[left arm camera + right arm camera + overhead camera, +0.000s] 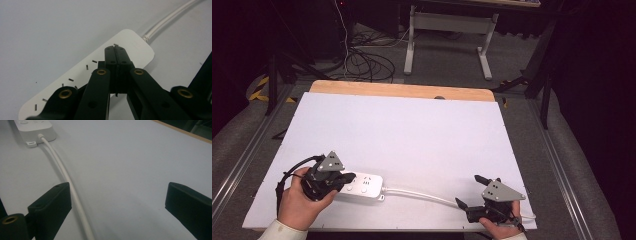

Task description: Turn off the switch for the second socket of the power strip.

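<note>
One closed left claw (115, 48) over smooth white power strip (75, 77).

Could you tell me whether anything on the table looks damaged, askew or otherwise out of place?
Nothing stands out. The white power strip lies flat and looks intact, its cable running loosely to the right gripper, whose jaws are open. The left gripper is shut above the strip.

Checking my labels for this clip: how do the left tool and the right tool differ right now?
The left tool has its jaws shut, pressed together over the white power strip; the right tool stands open. The left sits above the strip, the right beside its white cable. Both are black and hand-held.
</note>
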Demonstrator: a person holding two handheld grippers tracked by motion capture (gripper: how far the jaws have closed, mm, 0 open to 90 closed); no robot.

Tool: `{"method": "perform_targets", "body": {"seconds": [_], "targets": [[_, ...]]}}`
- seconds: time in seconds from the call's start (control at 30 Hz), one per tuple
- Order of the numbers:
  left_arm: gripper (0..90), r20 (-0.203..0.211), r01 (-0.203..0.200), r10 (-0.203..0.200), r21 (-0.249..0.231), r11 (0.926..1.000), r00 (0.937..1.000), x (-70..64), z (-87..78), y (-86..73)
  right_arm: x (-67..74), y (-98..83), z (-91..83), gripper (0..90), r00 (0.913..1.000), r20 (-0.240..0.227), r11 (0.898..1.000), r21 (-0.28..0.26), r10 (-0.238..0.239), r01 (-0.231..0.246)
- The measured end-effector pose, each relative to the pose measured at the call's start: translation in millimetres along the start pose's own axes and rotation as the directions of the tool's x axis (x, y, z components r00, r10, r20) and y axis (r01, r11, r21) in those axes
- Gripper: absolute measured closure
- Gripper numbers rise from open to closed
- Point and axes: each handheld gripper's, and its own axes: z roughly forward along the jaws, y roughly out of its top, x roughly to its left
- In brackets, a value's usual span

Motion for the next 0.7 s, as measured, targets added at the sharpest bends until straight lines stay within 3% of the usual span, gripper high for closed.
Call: {"method": "perform_targets", "body": {"seconds": [0.23,0.7], "targets": [[90.0,0.007,0.005,-0.005,0.075,0.9972,1.0000,2.7,7.3,1.6,-0.1,-0.1,0.3,7.8,1.0000,-0.002,1.000,0.000,-0.005,0.005],[90.0,0.007,0.004,-0.005,0.163,0.9866,1.0000,5.0,18.7,0.8,0.0,-0.3,0.4,7.9,1.0000,-0.004,1.000,0.001,-0.007,0.007]]}}
